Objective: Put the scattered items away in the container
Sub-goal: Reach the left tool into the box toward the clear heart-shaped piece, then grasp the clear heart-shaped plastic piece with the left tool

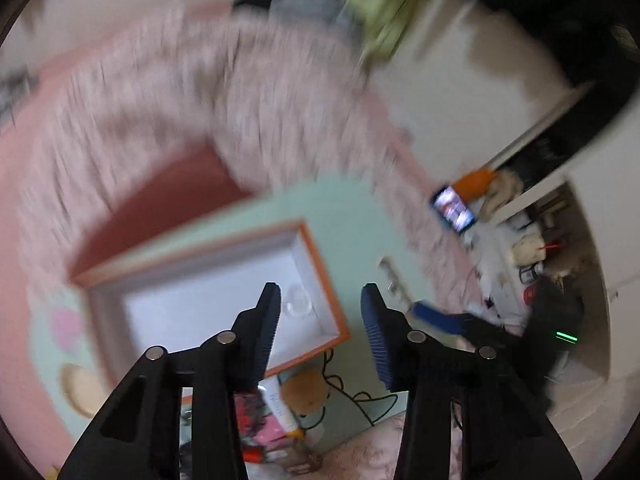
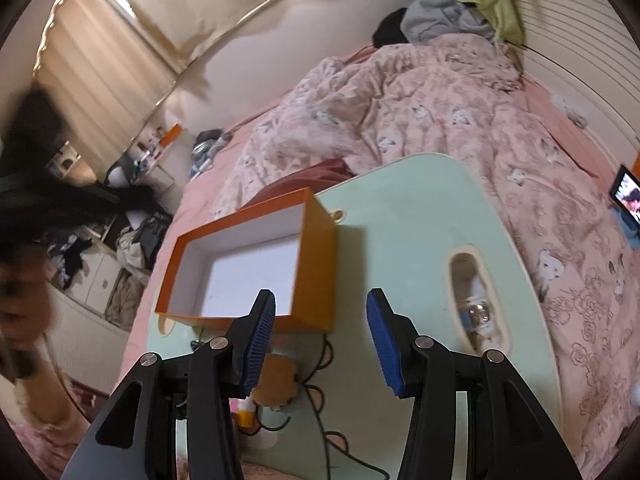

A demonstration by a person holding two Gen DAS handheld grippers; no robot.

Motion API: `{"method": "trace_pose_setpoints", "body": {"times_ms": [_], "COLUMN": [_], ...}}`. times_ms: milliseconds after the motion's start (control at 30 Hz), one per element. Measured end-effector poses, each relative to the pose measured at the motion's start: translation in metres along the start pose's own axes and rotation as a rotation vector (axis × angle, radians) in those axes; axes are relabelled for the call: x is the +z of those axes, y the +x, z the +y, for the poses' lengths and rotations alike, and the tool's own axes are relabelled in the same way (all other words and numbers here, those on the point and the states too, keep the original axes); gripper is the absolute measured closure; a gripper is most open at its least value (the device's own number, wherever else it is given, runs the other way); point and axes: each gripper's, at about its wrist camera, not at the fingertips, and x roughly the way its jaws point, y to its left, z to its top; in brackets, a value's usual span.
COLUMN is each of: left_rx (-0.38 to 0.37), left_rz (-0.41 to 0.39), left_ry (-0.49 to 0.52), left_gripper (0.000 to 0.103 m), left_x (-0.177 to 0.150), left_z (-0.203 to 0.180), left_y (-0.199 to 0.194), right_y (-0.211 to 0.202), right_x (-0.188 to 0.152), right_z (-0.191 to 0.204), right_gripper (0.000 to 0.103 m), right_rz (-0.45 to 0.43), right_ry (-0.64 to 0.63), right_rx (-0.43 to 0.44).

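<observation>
A: The orange box (image 2: 316,256), centre of the right wrist view, looks like matt card, white and smooth inside.

B: The mint tabletop (image 2: 404,208) under it?

A: Smooth, faintly satin, like plastic. The pink quilt (image 2: 440,92) at upper right is soft, crumpled cloth. The finger pads (image 2: 260,336) are ribbed blue rubber on matt black plastic.
</observation>
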Motion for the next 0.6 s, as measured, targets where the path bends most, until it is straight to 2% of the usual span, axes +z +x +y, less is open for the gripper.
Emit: {"method": "trace_pose_setpoints", "body": {"times_ms": [100,200,300,433,533,600], "left_rx": [0.008,0.082,0.142,0.126,0.053,0.080], "left_rz": [0.086,0.110,0.105,0.136,0.159,0.171], "left_ry": [-0.005,0.023,0.002,0.003,0.004,0.021], "left_gripper": [0.065,0.065,0.065,0.067,0.069,0.069], "left_x": [-0.003,-0.006,-0.003,-0.009,-0.012,-0.014], "left_z": [-0.003,-0.012,-0.002,0.007,0.008,0.007], "left_y": [0.048,0.076,0.087,0.095,0.101,0.109], "right_y": [-0.002,-0.003,-0.003,-0.001,0.003,0.005], "right_x": [0.002,0.002,0.001,0.000,-0.001,-0.002], "right_z": [-0.005,-0.005,-0.003,-0.001,0.000,-0.001], "right_gripper": [0.056,0.056,0.055,0.054,0.054,0.054], "right_rz": [-0.005,-0.003,-0.001,0.003,0.011,0.018], "right_ry": [0.013,0.018,0.011,0.007,0.013,0.014], "right_rx": [0.001,0.013,0.018,0.026,0.030,0.032]}}
